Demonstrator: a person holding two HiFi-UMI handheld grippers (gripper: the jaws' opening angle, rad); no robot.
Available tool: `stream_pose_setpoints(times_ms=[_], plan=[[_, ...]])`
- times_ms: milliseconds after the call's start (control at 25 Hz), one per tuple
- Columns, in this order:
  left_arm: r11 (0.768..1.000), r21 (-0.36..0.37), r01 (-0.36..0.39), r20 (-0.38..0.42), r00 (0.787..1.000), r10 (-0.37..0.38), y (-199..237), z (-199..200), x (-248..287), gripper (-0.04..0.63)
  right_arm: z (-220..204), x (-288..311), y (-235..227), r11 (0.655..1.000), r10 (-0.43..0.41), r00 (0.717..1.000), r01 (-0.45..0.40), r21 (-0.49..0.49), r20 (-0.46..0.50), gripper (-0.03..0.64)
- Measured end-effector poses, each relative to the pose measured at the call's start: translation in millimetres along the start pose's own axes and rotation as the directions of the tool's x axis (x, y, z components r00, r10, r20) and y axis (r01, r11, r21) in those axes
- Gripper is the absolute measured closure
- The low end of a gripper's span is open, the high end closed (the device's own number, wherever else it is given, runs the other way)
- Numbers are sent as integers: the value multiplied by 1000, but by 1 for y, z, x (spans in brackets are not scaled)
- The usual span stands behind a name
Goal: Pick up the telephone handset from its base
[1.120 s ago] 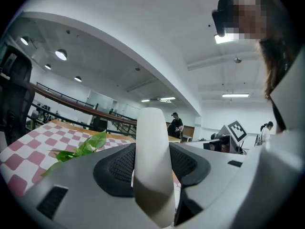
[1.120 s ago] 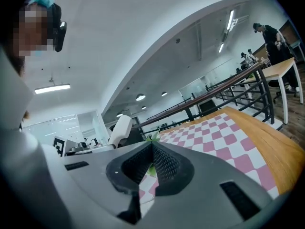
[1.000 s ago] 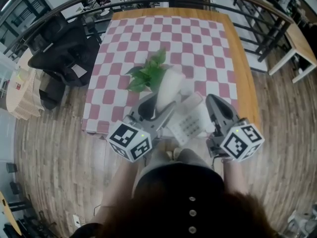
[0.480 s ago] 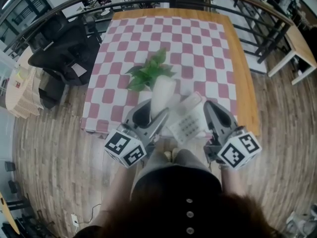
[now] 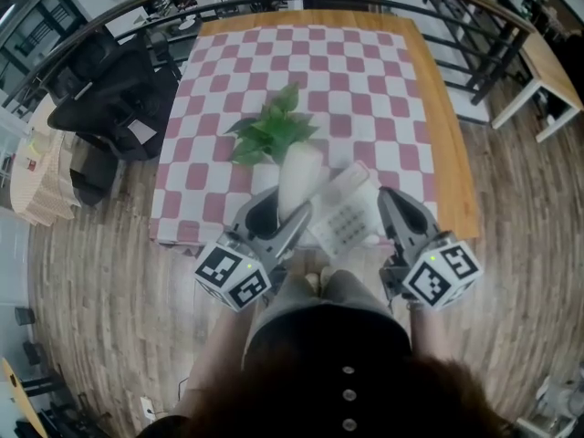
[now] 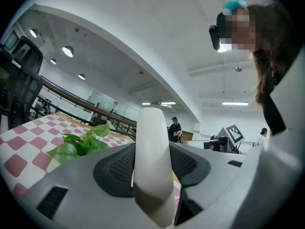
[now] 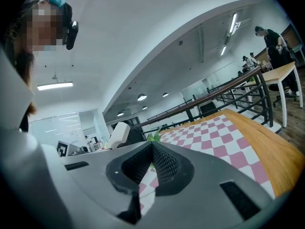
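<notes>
Two cubes with black-and-white square markers sat nearest the person, one on the left hand-held gripper point(image 5: 285, 210) and one on the right hand-held gripper point(image 5: 387, 195). The patterns were the only print to be made out. The keys on the keypad point(image 5: 345, 224) were too small to read.

The left hand-held gripper was clamped on the white handset point(image 5: 298, 175). In its own view the handset stood upright between the two dark ribbed pads, both pressed against its sides and held well apart by its width. The right hand-held gripper held nothing. Its pads met at the tips, with only the cloth showing through the gap below them.

The handset stood just left of the white base point(image 5: 351, 210), which lay between the two grippers at the near edge of the bench point(image 5: 444, 144). Beyond the handset lay a green leafy plant point(image 5: 272, 135) on the pink-and-white checked cloth point(image 5: 365, 80). A dark railing point(image 5: 228, 0) curved round the far side of the bench, and a black chair point(image 5: 108, 89) stood to the left.
</notes>
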State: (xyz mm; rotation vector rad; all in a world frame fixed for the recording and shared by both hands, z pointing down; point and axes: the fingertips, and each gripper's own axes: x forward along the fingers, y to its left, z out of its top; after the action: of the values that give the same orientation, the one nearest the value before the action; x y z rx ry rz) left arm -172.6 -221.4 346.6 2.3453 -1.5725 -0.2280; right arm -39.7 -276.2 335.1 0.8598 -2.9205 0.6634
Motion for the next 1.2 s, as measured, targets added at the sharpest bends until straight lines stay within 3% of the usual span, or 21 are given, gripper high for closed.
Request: stream_pose_setpoints(times_ms=[320, 600, 840, 1200], plan=[[999, -24, 41, 6, 999, -41, -10, -4, 11, 374, -5, 4, 9, 1000, -3, 1000, 3, -18, -9, 607], [998, 13, 61, -4, 998, -61, -18, -7, 17, 374, -10, 7, 12, 999, -2, 999, 1, -40, -35, 607], [999, -14, 40, 12, 999, -40, -12, -4, 18, 374, -14, 11, 12, 999, 5, 998, -8, -44, -60, 607], [999, 1, 33, 14, 999, -33, -9, -3, 19, 374, -18, 15, 14, 998, 15, 996, -21, -66, -85, 607]])
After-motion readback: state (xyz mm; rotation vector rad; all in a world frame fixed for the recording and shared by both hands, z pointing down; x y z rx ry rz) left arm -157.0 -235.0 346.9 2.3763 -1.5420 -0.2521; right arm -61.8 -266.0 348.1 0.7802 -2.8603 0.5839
